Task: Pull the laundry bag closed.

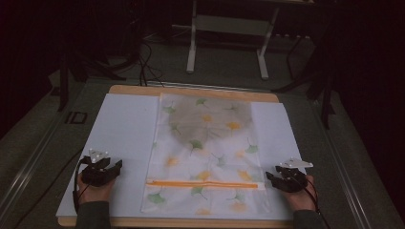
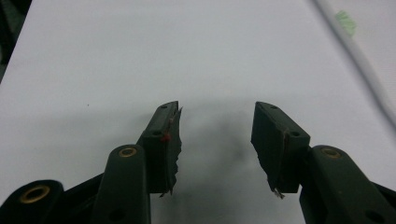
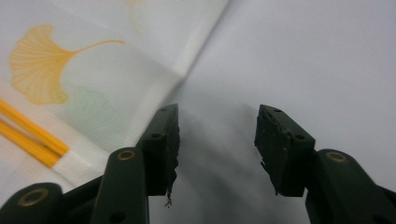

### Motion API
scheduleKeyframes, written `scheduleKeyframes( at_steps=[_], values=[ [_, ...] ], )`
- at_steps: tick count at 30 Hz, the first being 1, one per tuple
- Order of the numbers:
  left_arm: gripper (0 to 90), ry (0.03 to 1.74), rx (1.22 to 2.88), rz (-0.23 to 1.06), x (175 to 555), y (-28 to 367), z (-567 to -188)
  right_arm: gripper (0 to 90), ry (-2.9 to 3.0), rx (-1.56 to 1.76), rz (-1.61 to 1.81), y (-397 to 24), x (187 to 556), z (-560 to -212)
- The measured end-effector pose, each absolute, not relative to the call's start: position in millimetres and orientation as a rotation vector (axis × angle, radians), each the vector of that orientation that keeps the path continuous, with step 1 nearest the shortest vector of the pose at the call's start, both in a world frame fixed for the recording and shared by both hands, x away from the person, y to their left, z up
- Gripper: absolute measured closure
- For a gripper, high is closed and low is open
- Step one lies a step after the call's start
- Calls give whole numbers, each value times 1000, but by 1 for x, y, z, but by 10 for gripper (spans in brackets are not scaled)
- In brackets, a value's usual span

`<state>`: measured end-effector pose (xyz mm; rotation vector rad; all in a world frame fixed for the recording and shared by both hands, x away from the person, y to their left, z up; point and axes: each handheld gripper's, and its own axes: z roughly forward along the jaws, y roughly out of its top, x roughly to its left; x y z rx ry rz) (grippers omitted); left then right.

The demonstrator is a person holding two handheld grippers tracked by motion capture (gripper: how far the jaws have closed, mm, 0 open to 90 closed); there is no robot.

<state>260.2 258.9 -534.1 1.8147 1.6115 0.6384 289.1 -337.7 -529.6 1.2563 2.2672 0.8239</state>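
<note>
The printed bag (image 1: 203,152) is thin woven cloth, matt and slightly sheer, with ginkgo leaves in yellow and green; its orange zipper (image 1: 203,183), towards 6 o'clock, looks like smooth plastic. The white sheet (image 1: 126,138) under it is matt and smooth, like paper. The table edge (image 1: 138,89) at 12 o'clock shows pale wood. The left gripper (image 2: 217,140) and right gripper (image 3: 217,144) are matt black plastic with brass-coloured rivets and frayed, rough pads.

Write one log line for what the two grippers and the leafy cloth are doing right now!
left gripper: open, empty, on white sheet | right gripper: open, empty, beside cloth's edge | cloth: flat, orange zipper near front, untouched
</note>
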Motion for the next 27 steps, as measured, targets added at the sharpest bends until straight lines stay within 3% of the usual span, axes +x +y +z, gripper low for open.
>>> scheduleKeyframes(
  at_steps=[11,27],
  values=[
    [575,1552,1845,564,261,274,-534,543,2300,1190,846,-324,284,-520],
    [576,1433,1936,500,261,265,-533,566,2492,1021,852,-291,285,-508]
  ],
)
